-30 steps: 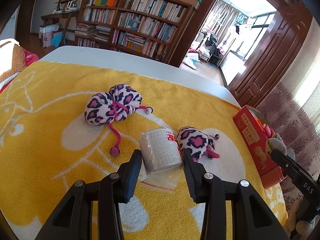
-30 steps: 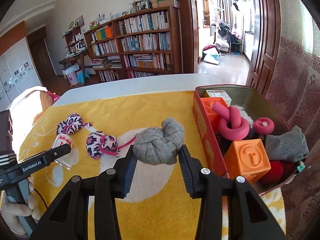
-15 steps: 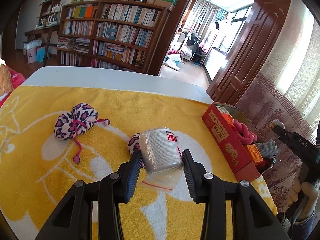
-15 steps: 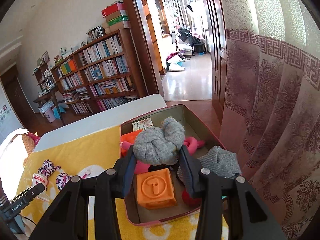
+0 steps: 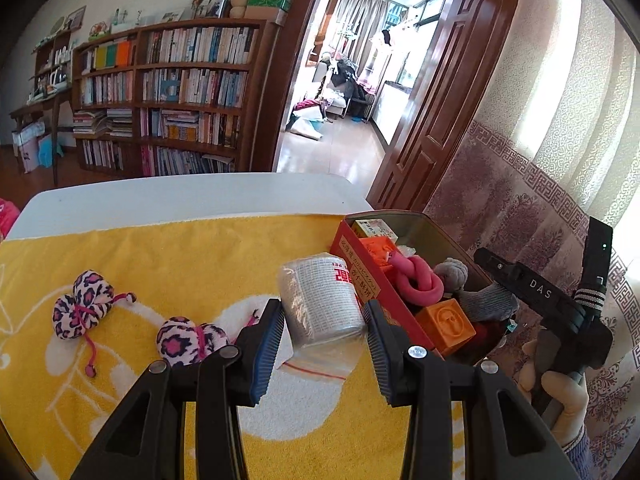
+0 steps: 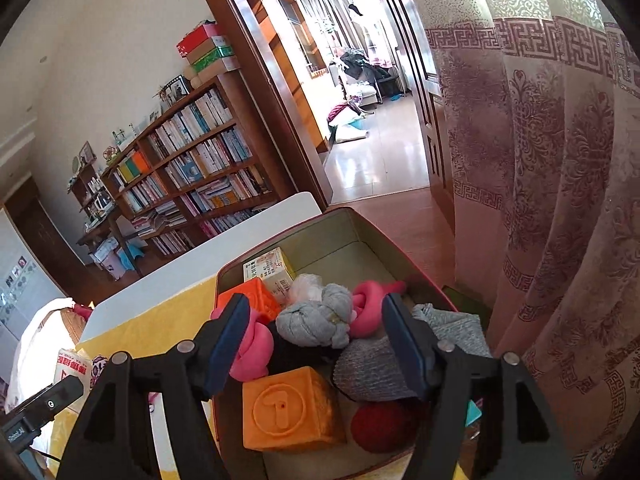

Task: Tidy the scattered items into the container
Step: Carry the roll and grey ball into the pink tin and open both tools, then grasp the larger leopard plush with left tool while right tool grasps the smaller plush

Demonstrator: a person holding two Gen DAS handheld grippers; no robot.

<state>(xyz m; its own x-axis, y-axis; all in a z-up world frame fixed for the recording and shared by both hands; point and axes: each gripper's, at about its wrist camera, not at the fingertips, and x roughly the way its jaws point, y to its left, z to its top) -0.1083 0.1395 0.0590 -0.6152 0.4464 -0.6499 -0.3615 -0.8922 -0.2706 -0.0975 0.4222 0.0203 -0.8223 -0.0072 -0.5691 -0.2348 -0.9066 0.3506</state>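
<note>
"DAS" reads in white on the black body of the right claw [image 6: 314,344], whose jaws are opening over the red tin [image 6: 360,228], the knotted grey sock [image 6: 316,320] lying loose between them on a pile beside an orange block [image 6: 286,408] embossed "1". The left claw [image 5: 324,340] is clamped on a bagged white gauze roll [image 5: 320,300] with red print too small to read, held just at 9 o'clock of the tin's rim. Two leopard-print plush pouches [image 5: 82,300] lie at 9 o'clock on the yellow terry towel [image 5: 160,260], with open surface around them.
</note>
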